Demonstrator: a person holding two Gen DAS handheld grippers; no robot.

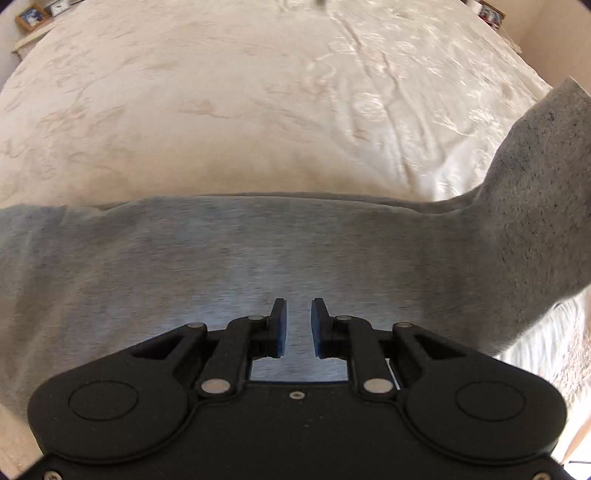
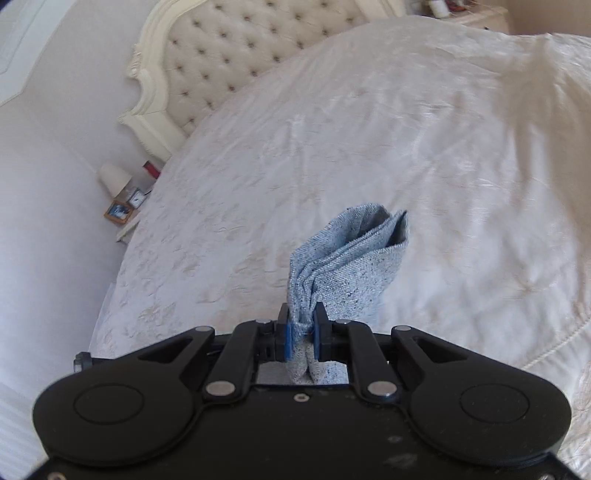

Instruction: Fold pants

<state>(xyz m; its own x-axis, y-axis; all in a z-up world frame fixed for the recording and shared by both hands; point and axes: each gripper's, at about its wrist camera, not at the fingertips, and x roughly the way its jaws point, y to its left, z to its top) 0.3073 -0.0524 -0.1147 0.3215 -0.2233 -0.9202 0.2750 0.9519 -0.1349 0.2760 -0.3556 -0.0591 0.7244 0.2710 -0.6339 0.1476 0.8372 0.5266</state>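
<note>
Grey pants point(image 1: 229, 258) lie flat across the cream bedspread point(image 1: 221, 110) in the left wrist view. At the right, one end of them rises off the bed point(image 1: 535, 184). My left gripper point(image 1: 299, 317) hovers just above the flat grey fabric, jaws slightly apart, holding nothing. My right gripper point(image 2: 303, 325) is shut on a bunched end of the pants point(image 2: 351, 258), whose folded layers stick up past the blue pads point(image 2: 289, 341), lifted above the bed.
The bedspread point(image 2: 369, 129) fills most of both views. A tufted cream headboard point(image 2: 229, 55) stands at the far left of the right wrist view, with a nightstand holding a lamp, clock and photo frame point(image 2: 120, 210). More frames point(image 1: 31, 16) sit beyond the bed.
</note>
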